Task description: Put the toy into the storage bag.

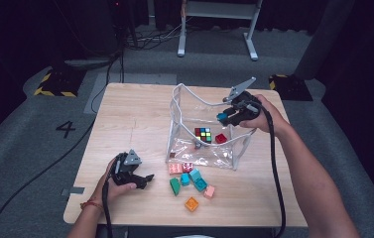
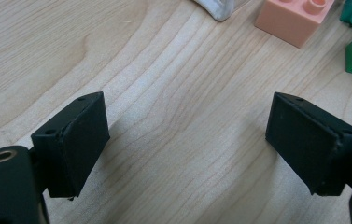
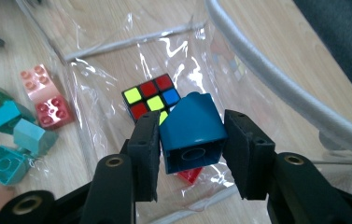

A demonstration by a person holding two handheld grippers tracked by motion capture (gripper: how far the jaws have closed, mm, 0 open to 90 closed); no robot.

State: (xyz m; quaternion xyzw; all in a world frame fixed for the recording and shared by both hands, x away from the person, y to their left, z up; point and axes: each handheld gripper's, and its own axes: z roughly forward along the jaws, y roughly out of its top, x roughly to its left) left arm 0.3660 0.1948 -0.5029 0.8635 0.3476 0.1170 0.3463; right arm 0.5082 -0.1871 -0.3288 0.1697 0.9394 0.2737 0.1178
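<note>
While the right gripper (image 1: 222,118) hangs over the clear plastic bag (image 1: 184,106) on the wooden bench (image 1: 130,114) in the high view, the left gripper (image 2: 187,140) view shows jaws spread, and the right gripper view shows a dark blue sloped plastic brick (image 3: 192,133) pinched above the bag.

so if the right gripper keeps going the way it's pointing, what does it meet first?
Probably the puzzle cube inside the clear bag; the right gripper, holding the blue block, points down at it. Depth is unclear.
</note>
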